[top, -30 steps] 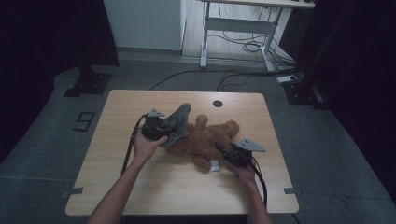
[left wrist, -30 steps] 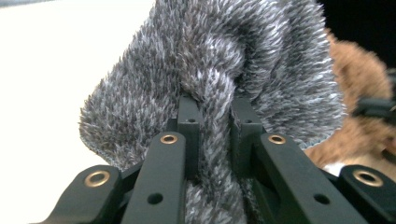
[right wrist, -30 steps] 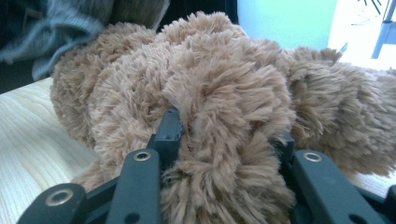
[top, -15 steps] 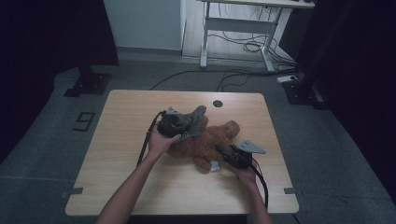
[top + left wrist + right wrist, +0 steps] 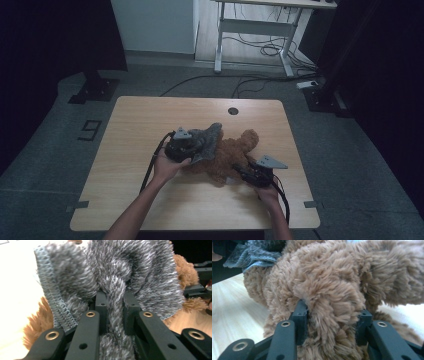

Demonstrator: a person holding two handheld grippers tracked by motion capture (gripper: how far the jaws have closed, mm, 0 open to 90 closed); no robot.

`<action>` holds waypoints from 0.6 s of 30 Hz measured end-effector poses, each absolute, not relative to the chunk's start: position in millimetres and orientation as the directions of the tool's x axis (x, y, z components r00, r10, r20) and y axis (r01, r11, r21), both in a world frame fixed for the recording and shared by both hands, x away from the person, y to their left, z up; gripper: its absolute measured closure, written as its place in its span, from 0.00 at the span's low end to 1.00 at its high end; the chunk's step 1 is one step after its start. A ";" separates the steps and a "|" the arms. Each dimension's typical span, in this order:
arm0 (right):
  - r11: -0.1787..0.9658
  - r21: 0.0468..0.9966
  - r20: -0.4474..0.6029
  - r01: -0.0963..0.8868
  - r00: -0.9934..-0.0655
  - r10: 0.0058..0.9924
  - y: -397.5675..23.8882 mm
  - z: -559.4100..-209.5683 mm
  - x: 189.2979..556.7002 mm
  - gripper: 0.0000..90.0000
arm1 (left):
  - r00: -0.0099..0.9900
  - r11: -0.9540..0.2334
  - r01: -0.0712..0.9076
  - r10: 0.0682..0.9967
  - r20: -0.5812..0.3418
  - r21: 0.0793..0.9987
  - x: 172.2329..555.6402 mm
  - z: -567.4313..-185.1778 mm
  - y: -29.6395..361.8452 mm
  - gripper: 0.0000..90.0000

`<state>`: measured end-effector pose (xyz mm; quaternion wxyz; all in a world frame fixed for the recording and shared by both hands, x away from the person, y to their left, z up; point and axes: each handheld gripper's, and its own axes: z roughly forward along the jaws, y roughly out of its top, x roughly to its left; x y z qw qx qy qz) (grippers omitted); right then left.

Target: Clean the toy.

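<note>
Clamping grey cloth (image 5: 112,277) and brown plush toy (image 5: 329,285), both hand-held grippers sit mid-table (image 5: 150,115).

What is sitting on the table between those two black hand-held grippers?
In the high view, the fluffy brown plush toy lies between the left gripper and the right gripper, with the fuzzy grey cloth, pinched by the left gripper, draped over its left side.

- A light wooden counter (image 5: 150,130) stands mid-frame, with a round cable hole (image 5: 232,111) near its far edge.
- Grey carpeted floor (image 5: 65,150) surrounds it; a "9" marking (image 5: 89,129) lies at the left.
- At upper centre, a pale wall panel (image 5: 150,25) and a white desk frame (image 5: 255,30) over tangled cables (image 5: 260,50).
- Dark curtains (image 5: 50,35) close off the upper left and the right side.
- Black stand feet (image 5: 95,89) rest on the floor in dim light.
</note>
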<state>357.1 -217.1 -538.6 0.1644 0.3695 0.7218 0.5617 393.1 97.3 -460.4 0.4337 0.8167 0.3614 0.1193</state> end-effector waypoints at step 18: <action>0.153 0.904 0.214 0.400 -0.731 0.647 -227.2 -533.0 346.3 0.57 | 0.739 -0.399 0.422 0.672 -0.053 0.814 353.1 -479.0 92.6 0.87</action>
